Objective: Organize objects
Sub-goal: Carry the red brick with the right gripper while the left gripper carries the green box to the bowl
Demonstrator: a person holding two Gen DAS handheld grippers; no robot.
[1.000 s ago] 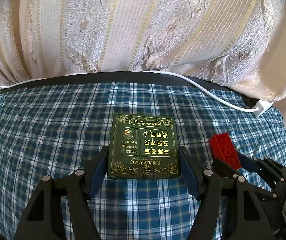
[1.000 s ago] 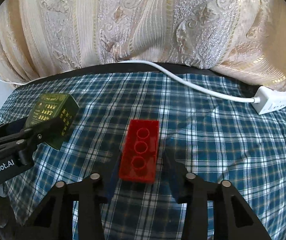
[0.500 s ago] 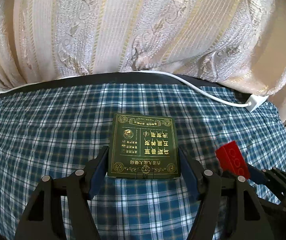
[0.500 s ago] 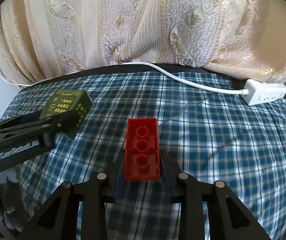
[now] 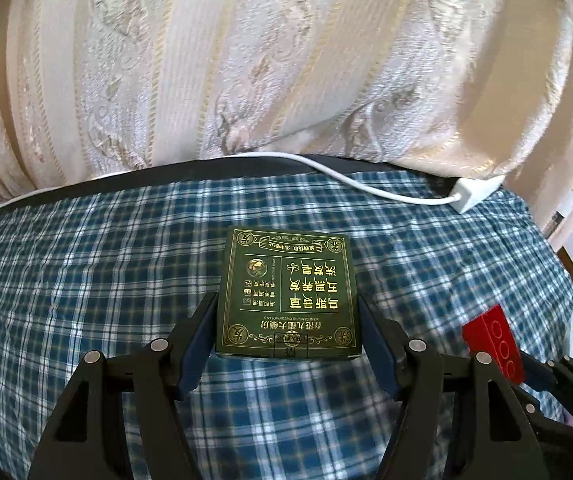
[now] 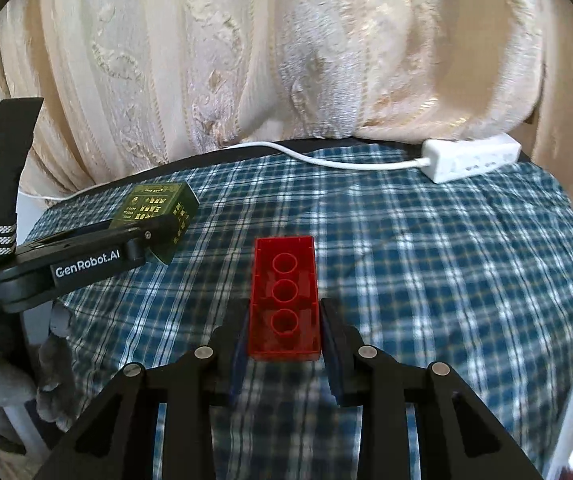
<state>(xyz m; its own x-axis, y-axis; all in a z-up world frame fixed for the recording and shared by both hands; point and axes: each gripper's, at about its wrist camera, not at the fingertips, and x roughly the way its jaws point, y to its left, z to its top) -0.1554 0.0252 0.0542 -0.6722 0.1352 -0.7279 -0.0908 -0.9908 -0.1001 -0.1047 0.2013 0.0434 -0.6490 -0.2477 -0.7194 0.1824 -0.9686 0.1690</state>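
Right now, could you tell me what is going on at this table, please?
A person is working with two handheld grippers over a blue plaid tablecloth. The left gripper is clamped on a dark green box with gold lettering, and the right gripper is shut on a red toy building brick, hollow underside up. A white power strip lies by the curtain.

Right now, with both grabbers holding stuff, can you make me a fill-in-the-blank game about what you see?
1. The left gripper is shut on a dark ____ box with gold lettering.
2. The right gripper is shut on a red toy ____, underside up.
3. The tablecloth has a blue and white ____ pattern.
4. The white power strip lies at the table's far edge, below the cream ____.

Missing words: green; brick; plaid; curtain
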